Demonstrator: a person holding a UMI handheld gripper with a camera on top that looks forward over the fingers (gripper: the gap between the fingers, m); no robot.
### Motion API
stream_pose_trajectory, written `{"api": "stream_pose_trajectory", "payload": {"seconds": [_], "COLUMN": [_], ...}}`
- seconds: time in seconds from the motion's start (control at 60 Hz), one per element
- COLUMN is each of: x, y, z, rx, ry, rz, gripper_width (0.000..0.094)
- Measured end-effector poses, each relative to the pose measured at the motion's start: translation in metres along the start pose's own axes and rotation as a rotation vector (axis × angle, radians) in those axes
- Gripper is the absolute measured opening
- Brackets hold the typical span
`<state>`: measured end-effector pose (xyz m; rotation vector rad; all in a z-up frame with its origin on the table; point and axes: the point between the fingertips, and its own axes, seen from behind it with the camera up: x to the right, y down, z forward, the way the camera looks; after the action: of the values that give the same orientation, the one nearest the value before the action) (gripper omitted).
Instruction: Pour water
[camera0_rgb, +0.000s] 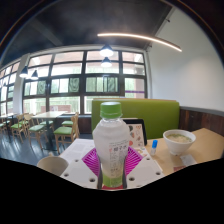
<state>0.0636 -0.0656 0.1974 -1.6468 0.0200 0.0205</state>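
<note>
On the tool, facing forward, bottle close

The gripper holds a clear plastic bottle upright between its two fingers. The magenta pads press against both sides of the bottle. The bottle has a green cap and a white label. A white cup stands on the table beyond the fingers, to the right. A green bench back and large windows lie farther ahead.
</note>
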Motion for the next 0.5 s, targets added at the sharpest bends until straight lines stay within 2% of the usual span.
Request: {"api": "stream_pose_trajectory", "payload": {"seconds": [0.167, 0.25, 0.283, 0.383, 0.4, 0.5], "x": [0.029, 0.041, 0.043, 0.060, 0.052, 0.063], "y": [0.049, 0.072, 0.062, 0.055, 0.057, 0.052], "z": [-0.031, -0.044, -0.042, -0.090, -0.068, -0.088], "rx": [-0.054, -0.109, -0.065, -0.067, -0.067, -0.066], "ry": [0.000, 0.007, 0.007, 0.014, 0.015, 0.022], "rz": [0.041, 0.037, 0.046, 0.040, 0.037, 0.023], "gripper_width": [0.0270, 0.0276, 0.0270, 0.0270, 0.0271, 0.0284]}}
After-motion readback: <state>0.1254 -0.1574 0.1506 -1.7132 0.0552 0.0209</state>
